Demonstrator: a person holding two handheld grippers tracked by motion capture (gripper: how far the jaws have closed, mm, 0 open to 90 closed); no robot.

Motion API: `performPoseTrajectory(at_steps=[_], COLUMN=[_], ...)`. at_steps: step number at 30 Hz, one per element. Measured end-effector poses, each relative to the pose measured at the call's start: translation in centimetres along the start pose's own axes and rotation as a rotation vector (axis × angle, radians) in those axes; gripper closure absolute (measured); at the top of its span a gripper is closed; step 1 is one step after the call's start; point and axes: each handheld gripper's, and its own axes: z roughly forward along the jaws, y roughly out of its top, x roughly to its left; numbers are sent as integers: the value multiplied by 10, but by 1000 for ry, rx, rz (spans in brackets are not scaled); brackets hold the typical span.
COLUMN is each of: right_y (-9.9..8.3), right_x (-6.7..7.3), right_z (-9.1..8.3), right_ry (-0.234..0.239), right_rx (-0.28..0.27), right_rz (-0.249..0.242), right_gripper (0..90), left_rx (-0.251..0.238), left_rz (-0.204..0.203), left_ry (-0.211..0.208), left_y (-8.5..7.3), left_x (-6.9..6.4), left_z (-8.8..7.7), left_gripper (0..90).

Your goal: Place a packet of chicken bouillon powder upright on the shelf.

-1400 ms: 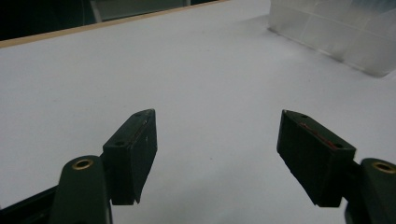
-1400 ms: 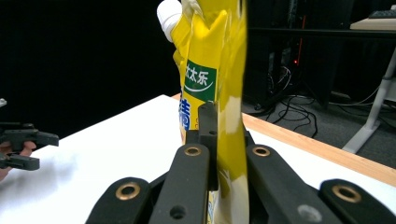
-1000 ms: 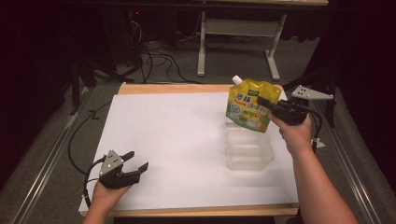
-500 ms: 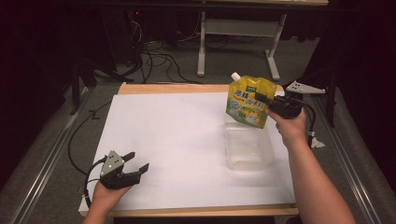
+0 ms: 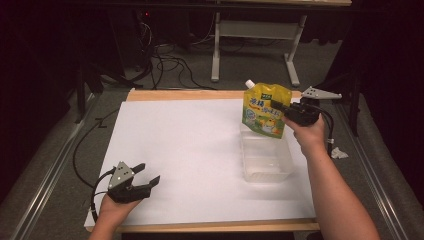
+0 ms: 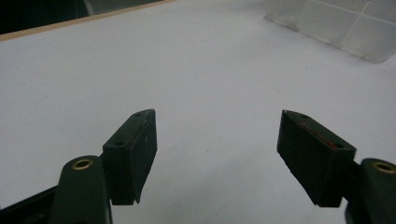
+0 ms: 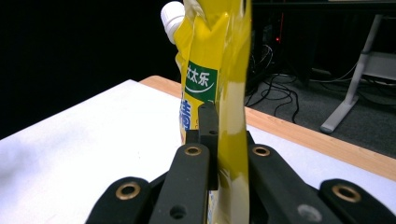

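The right gripper (image 5: 289, 113) is clamped on the side edge of a yellow pouch (image 5: 265, 111), its jaws pinched tight on the thin seam, as the right gripper view makes plain with the pouch (image 7: 219, 93) squeezed flat between them. The pouch hangs upright with its white cap (image 5: 249, 84) at the top, long axis close to vertical (leaning a touch, cap toward 11 o'clock in the high view).

What the next move turns on is where the pouch hangs relative to the clear plastic tub (image 5: 265, 157). The tub sits on the white table (image 5: 190, 150) directly at 6 o'clock from the pouch in the high view, its far rim just under the pouch's bottom edge. So the pouch is above the tub's far end rather than its middle; setting it inside would likely call for drawing it toward the person and lowering it, perhaps tipping it flat.

The left gripper (image 5: 140, 183) rests well away at roughly 8 o'clock from the tub, jaws apart with nothing between them. The right hand is clearly the nearer one.
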Motion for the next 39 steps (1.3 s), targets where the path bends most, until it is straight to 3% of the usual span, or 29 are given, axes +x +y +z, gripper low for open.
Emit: performPoseTrajectory(at_steps=[18,39], right_y=[-11,-17], right_x=[0,2], right_z=[9,14], right_ry=[7,-16], right_rx=[27,52], right_rz=[12,28], right_gripper=[900,900], left_rx=[7,12], left_rz=[10,28], left_ry=[-6,-16], left_y=[0,0], left_x=[-2,-3], left_z=[1,2], left_gripper=[290,290])
